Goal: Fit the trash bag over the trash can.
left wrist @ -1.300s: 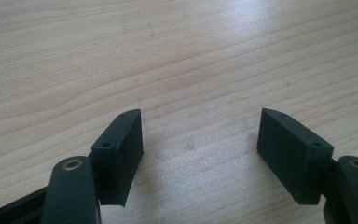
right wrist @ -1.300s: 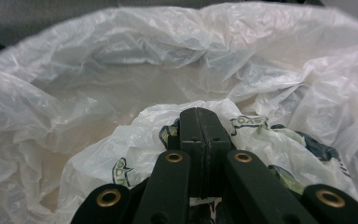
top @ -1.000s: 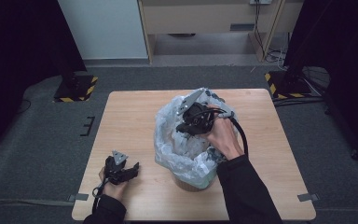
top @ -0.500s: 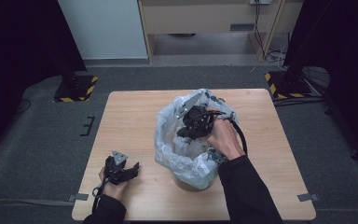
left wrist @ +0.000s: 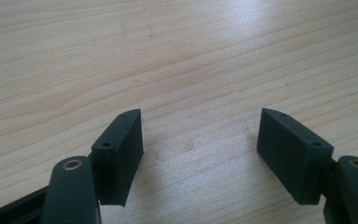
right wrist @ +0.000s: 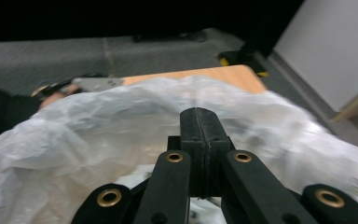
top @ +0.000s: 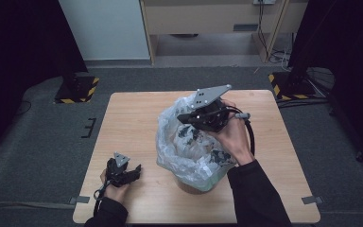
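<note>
High view: right gripper (top: 189,118) pinched flat, apparently on the thin rim of the crinkly clear plastic bag (top: 189,153) lining a round bin mid-table. Could tear or slip free if tugged hard. Left gripper (left wrist: 200,149) spread wide, empty, resting on smooth pale wood table (top: 127,123).

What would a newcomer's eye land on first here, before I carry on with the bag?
The crinkled clear plastic bag billowing over a brown container near the middle of the wooden table draws the eye first. The right gripper sits at the bag's upper rim, jaws shut; whether plastic is pinched between them is unclear. The left gripper rests apart at the table's near left, jaws open over bare wood.
</note>
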{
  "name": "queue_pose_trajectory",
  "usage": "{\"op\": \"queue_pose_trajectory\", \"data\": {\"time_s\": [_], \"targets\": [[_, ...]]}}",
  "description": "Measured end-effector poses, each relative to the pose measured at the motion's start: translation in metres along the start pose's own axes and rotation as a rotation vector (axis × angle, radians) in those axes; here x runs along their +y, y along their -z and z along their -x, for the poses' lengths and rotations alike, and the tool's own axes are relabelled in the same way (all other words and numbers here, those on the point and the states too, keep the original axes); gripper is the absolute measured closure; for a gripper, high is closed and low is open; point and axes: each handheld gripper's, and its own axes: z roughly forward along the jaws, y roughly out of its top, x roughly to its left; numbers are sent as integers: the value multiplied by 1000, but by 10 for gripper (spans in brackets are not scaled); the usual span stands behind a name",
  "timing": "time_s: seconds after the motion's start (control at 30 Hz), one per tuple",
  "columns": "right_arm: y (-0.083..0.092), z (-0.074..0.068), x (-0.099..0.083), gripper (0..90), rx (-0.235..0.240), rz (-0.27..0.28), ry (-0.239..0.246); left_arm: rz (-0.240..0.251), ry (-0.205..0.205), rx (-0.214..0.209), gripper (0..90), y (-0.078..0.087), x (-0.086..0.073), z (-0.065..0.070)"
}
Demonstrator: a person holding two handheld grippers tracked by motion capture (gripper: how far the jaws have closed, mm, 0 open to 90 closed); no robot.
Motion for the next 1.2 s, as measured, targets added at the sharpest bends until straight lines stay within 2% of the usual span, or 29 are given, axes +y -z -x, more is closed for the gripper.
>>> {"op": "queue_pose_trajectory", "data": {"time_s": [0.1, 0.17, 0.23, 0.27, 0.3, 0.33, 0.4, 0.43, 0.47, 0.53, 0.67, 0.8, 0.83, 0.93, 1.07, 1.13, 1.2], "targets": [[10, 8, -5, 900, -60, 3, -21, -1, 2, -2, 306, 0, 0, 0], [12, 11, -9, 900, -78, -10, -26, 0, 2, -2, 306, 0, 0, 0], [11, 14, -13, 900, -102, -62, -22, 1, 3, -2, 306, 0, 0, 0], [7, 15, -14, 900, -102, -113, -21, 1, 3, -1, 306, 0, 0, 0], [4, 14, -14, 900, -101, -131, -17, 2, 4, -2, 306, -1, 0, 0], [0, 13, -13, 900, -112, -176, -4, 1, 5, -2, 306, -1, 0, 0], [-6, 12, -9, 900, -127, -209, 10, 1, 3, -2, 306, -1, 0, 0], [-6, 12, -9, 900, -127, -209, 10, 1, 3, -2, 306, -1, 0, 0], [-9, 11, -3, 900, -108, -186, -22, 1, 2, -2, 306, -1, 0, 0], [-12, 10, 2, 900, -118, -203, -14, 1, 2, -4, 306, -1, 0, 0], [-19, 10, 4, 900, -119, -234, -37, 0, 1, -4, 306, 0, 0, 0], [-19, 9, 4, 900, -92, -177, -62, 0, 0, -4, 306, 0, 0, 0], [-19, 9, 4, 900, -99, -181, -68, 0, 1, -4, 306, 0, 0, 0], [-25, 10, 2, 900, -129, -265, -69, 0, 0, -4, 306, 0, 0, 0], [-37, 11, -4, 900, -131, -365, -94, 4, 1, -2, 307, -1, 0, 0], [-43, 12, -8, 900, -116, -397, -115, 1, 1, -5, 306, -1, 0, 0], [-48, 12, -12, 900, -113, -407, -139, 1, -1, -3, 306, 0, 0, 0]]}}
